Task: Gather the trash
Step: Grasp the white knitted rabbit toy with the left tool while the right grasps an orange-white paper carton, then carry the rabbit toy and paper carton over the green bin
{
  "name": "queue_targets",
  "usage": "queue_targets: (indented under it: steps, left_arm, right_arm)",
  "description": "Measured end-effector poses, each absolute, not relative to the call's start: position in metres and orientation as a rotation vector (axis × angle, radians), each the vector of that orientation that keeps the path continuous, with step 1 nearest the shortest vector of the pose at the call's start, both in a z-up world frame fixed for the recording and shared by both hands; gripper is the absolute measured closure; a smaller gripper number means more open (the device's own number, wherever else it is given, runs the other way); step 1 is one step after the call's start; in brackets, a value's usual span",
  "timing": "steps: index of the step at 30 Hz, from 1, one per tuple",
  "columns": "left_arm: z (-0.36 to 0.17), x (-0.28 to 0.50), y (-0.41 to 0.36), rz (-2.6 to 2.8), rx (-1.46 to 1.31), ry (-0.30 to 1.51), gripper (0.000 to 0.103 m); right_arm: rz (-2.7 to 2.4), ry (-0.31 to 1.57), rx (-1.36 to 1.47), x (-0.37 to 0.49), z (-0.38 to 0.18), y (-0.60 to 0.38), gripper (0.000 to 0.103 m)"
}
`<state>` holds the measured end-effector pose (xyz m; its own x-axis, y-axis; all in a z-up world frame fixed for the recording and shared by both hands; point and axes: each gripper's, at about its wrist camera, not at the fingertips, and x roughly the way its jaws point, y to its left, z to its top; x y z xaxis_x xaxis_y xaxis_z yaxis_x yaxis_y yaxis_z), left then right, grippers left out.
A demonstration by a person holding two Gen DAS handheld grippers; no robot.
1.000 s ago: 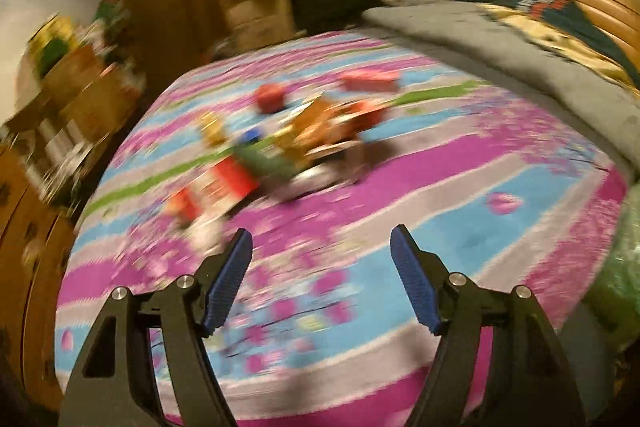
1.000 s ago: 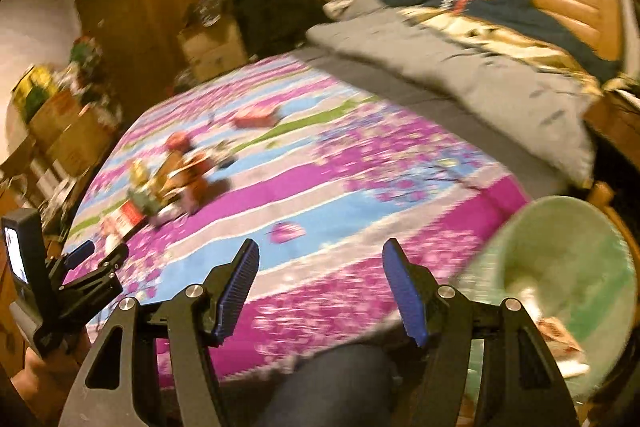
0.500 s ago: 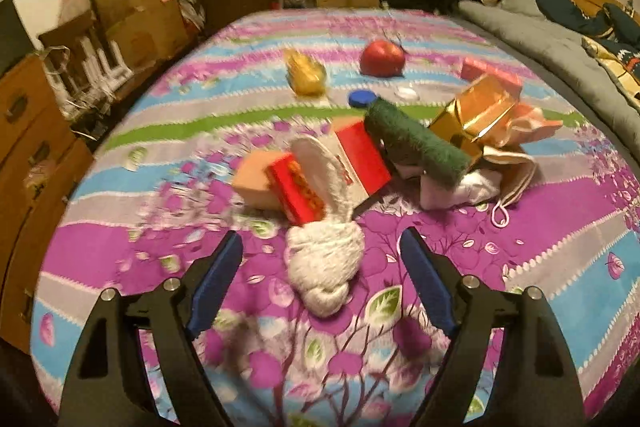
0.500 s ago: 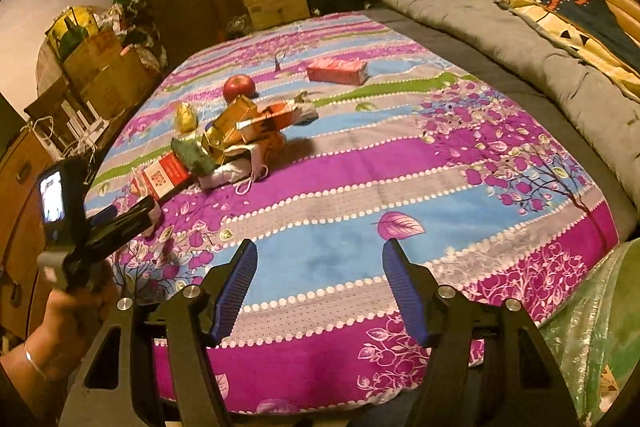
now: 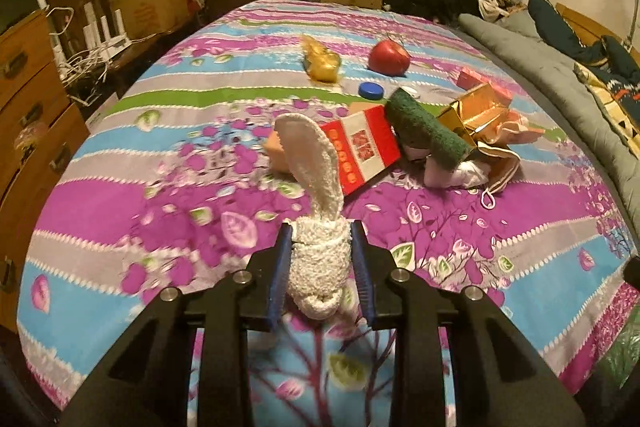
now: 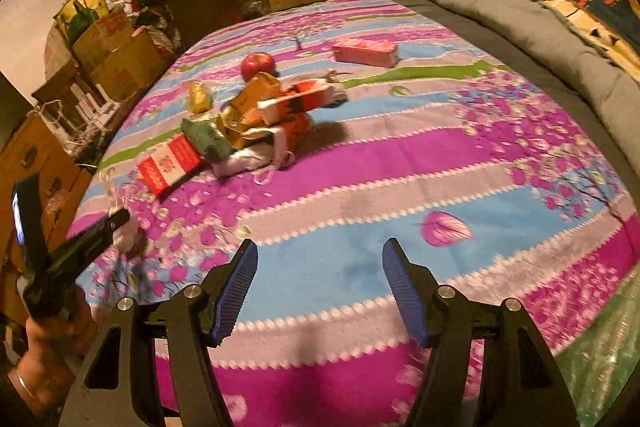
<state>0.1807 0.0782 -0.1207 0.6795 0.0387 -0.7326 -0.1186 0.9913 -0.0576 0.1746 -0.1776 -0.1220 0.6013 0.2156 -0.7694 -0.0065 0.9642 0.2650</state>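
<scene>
While my left gripper (image 5: 320, 267) closes on it, item one, the white sock (image 5: 318, 227), sits balled between the blue pads at the near edge of the bedspread (image 5: 500, 239), its loose end standing up ahead of the fingertips. Both pads look pressed against the ball, so I count it clamped. To do this well I let the jaws finish squeezing before lifting, then raise it straight so the floppy end clears the red-and-white carton (image 5: 360, 151) just beyond. Further items, same pile: green scouring roll (image 5: 428, 131), gold box (image 5: 476, 111), crumpled face mask (image 5: 480, 171); farther off, blue cap (image 5: 371, 90), red apple (image 5: 389, 57), yellow wrapper (image 5: 322, 61). My right gripper (image 6: 320, 291) hangs with fingers apart over bare bedspread, holding nothing. Hard to make out: a green bag (image 6: 600, 359) is cut off at the lower right; I judge it the trash bag but cannot see inside. Blur hides the sock from the right camera.
</scene>
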Motion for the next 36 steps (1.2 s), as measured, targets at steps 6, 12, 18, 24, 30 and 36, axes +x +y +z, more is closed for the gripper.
queue_targets:
  steps: [6,12,18,24,30,36]
  left_arm:
    - [-0.111,0.173,0.078,0.094,-0.096,0.801,0.075]
    - [-0.111,0.172,0.070,0.073,-0.059,0.795,0.075]
    - [-0.114,0.172,0.076,0.093,-0.066,0.811,0.075]
    - [-0.105,0.167,0.078,0.102,-0.068,0.780,0.075]
    - [-0.092,0.157,0.069,0.082,-0.066,0.752,0.075]
    - [-0.075,0.137,0.055,0.056,-0.025,0.705,0.075]
  right_arm:
    - [0.220,0.859,0.543,0.256,-0.124,-0.189,0.026]
    - [0.179,0.903,0.903,0.350,-0.167,-0.204,0.027]
    - [0.221,0.978,1.015,0.380,-0.198,-0.198,0.092]
    - [0.218,0.862,0.868,0.340,-0.154,-0.207,0.096]
    - [0.232,0.791,0.726,0.284,-0.104,-0.212,0.096]
    - [0.303,0.796,0.683,0.212,-0.072,-0.208,0.096]
